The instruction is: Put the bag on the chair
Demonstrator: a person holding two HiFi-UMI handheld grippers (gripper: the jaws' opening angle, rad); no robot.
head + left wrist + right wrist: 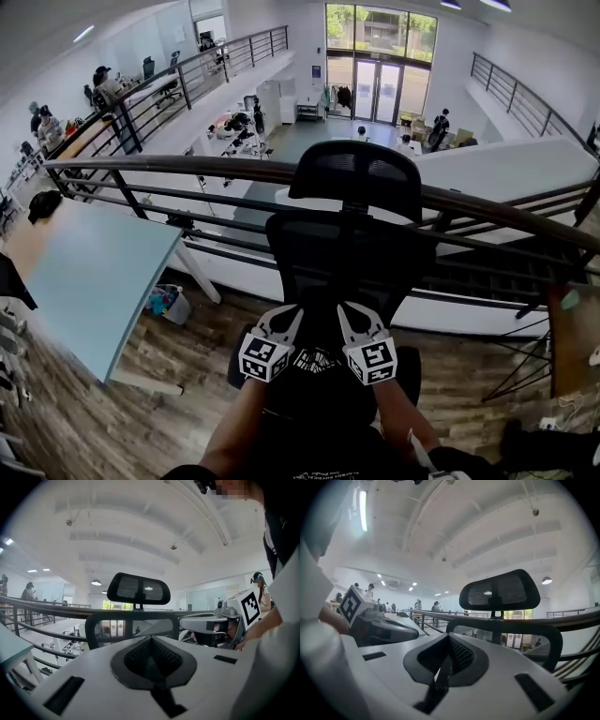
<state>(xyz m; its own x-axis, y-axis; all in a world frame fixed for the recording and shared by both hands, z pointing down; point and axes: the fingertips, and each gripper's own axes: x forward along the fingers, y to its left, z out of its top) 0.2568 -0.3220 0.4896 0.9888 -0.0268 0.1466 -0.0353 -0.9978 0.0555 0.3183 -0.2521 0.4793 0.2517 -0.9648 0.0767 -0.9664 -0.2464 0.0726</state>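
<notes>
left gripper [285,317] and right gripper [351,313] both have jaws pinched shut on the black bag [317,362]. hold it level, then lower it gently onto the chair [347,253] seat.

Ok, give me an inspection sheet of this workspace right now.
Surface: wood-plank floor; pale blue table at left.
Job's things: black chair, back to the railing; black bag over its seat.
Clutter: bin of colourful items under the table.
Grippers: left gripper and right gripper side by side, jaws shut, apparently pinching the bag.
Cables: white cable on the floor, far right.
Surroundings: people in the hall below.
</notes>
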